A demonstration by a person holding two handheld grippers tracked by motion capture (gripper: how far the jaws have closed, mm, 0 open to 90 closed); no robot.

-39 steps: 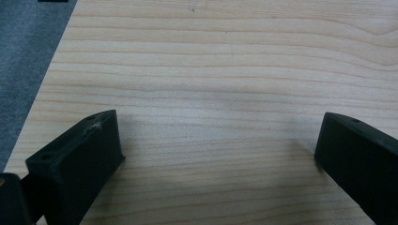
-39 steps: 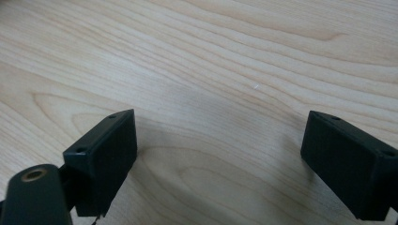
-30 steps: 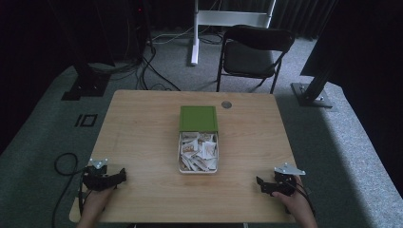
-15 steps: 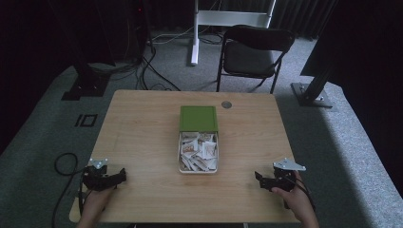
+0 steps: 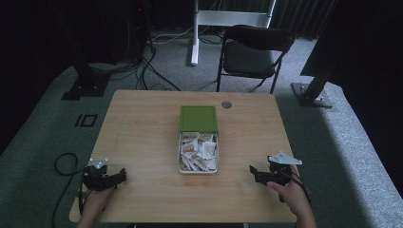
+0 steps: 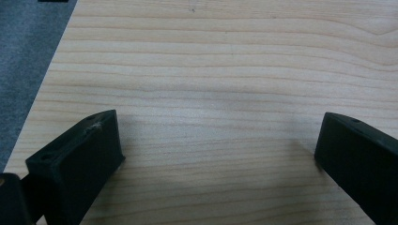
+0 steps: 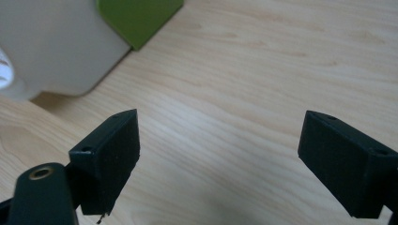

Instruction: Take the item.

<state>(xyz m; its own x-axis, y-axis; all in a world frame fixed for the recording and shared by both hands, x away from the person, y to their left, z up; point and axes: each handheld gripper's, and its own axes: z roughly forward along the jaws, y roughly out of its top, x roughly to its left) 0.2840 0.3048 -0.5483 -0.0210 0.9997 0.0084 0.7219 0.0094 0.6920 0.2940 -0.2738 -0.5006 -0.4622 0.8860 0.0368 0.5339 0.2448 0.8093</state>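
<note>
Hand-held gripper (image 5: pixel 118 176) on the left and its twin on the right (image 5: pixel 254 172) are resting near the pale wooden desk (image 5: pixel 142 128) front corners, jaws spread wide and empty — seemingly poised either side of the white rectangular tin (image 5: pixel 198 152) of paper packets lying mid-desk, its green lid (image 5: pixel 198 118) slid back.

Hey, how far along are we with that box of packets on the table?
Done: the green lid is slid back, leaving the white box open with its packets exposed. In hand: nothing; the left gripper and right gripper sit near the table's front corners, jaws apart and empty. Left: everything involving the packets, which all seem to lie in the box.
</note>
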